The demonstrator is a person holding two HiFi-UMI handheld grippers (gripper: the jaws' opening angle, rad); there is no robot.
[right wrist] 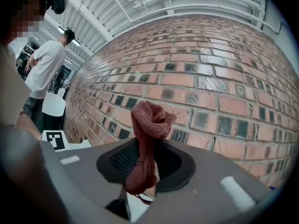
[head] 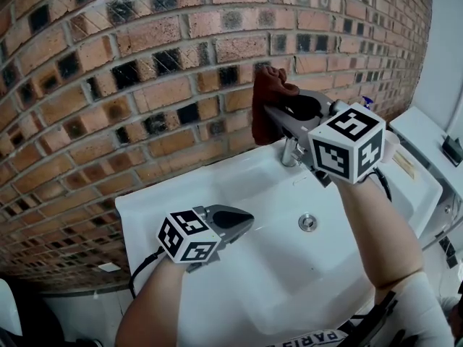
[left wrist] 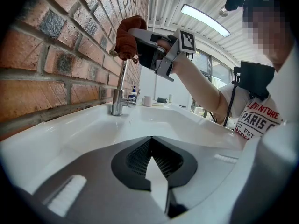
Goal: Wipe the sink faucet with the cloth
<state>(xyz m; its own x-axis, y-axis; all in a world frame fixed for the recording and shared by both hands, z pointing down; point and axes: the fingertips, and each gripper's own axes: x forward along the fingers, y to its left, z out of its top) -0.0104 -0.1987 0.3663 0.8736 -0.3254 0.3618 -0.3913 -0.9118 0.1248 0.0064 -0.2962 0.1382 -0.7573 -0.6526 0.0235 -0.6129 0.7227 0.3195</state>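
Right gripper [right wrist: 145, 146]: my fingers are clamped on a reddish-brown knitted cloth [right wrist: 148, 120]. It bunches up above them, with a tail hanging below.
Cloth position: I've got it raised at the top of the tall chrome faucet [left wrist: 120, 85], close to the red brick wall [head: 130, 85].
Left gripper [head: 242, 221]: fingers together with nothing between them, low over the white ceramic sink [head: 239, 288], well apart from the faucet.
Head view only: round metal drain [head: 307, 222] in the basin. My right gripper covers most of the faucet, so I see just its base.
Left gripper view only: the whole faucet stem rising from the sink rim, with the cloth against its upper end.
Right gripper view only: a person in a white shirt [right wrist: 46, 66] standing far back. That view gives me cloth and wall but not the faucet.
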